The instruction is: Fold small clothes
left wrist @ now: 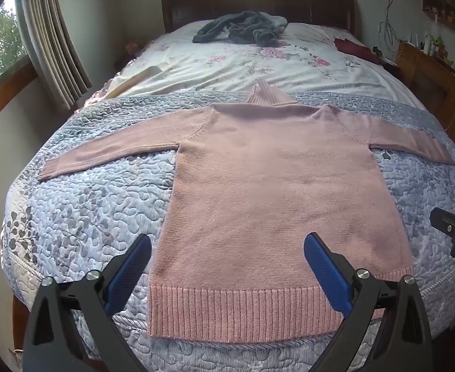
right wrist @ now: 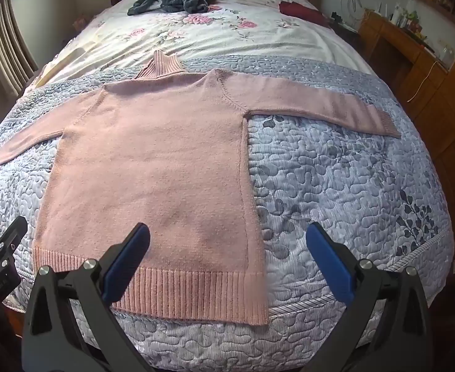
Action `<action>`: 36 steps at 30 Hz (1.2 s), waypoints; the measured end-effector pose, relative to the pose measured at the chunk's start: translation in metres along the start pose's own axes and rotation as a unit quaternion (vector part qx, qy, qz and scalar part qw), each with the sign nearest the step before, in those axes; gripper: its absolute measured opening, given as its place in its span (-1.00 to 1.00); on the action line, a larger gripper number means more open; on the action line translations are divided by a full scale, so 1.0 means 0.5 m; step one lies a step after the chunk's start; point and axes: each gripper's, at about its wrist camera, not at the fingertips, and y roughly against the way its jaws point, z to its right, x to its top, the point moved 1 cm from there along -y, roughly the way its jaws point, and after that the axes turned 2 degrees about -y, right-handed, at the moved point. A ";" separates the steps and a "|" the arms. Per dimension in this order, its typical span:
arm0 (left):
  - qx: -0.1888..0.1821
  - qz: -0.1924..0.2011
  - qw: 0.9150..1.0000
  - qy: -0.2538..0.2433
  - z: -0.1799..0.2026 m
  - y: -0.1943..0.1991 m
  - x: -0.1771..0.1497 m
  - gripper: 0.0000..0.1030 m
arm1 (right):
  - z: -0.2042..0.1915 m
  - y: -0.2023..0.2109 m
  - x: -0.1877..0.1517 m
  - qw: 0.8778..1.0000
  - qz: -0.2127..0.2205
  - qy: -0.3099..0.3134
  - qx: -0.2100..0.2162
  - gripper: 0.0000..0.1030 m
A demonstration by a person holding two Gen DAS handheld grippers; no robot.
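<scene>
Pink sweater, one, flat on bed: collar at 12 o'clock, hem at 6, two sleeves out sideways. Left hand-held gripper and right hand-held gripper both spread, empty.

**Open quilt on both flanks, clutter only up by the headboard**

The pink sweater is lying flat across the blue quilt, its sleeves stretching out sideways and taking up the middle band. Bare quilt is lying open on either side of the body below the sleeves, giving room to pass. The left gripper and right gripper are hanging wide apart over the ribbed hem with nothing between their fingers. A gray garment heap and a dark red cloth are sitting well beyond, near the headboard.
</scene>
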 end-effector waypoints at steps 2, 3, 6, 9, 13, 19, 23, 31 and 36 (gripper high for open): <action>0.001 -0.001 1.000 -0.001 0.002 0.000 -0.001 0.92 | 0.000 0.000 0.000 1.000 0.000 0.000 0.001 0.94; 0.001 -0.002 1.000 -0.002 0.005 0.000 -0.001 0.92 | -0.001 -0.001 -0.001 1.000 0.000 -0.001 0.001 0.94; 0.001 -0.004 1.000 -0.001 0.012 -0.003 0.000 0.92 | 0.000 -0.003 -0.003 1.000 -0.002 -0.001 0.001 0.94; 0.001 -0.005 1.000 -0.001 0.017 -0.004 -0.001 0.92 | 0.001 -0.005 -0.004 1.000 -0.003 -0.001 0.001 0.94; -0.002 -0.002 1.000 -0.001 0.007 -0.004 -0.003 0.92 | 0.002 -0.007 -0.006 1.000 -0.004 -0.002 0.003 0.94; 0.000 -0.003 1.000 0.001 -0.004 -0.009 -0.006 0.92 | 0.000 -0.006 -0.005 1.000 -0.004 -0.002 0.004 0.94; 0.005 -0.003 1.000 -0.006 0.001 -0.003 -0.004 0.92 | -0.002 -0.006 -0.003 1.000 -0.005 -0.002 0.005 0.94; 0.006 -0.005 1.000 -0.006 0.000 -0.006 -0.003 0.92 | -0.003 -0.010 -0.001 1.000 -0.007 -0.004 0.006 0.94; 0.003 -0.004 1.000 -0.004 0.001 -0.009 -0.004 0.92 | 0.000 -0.010 0.001 1.000 -0.006 -0.004 0.007 0.94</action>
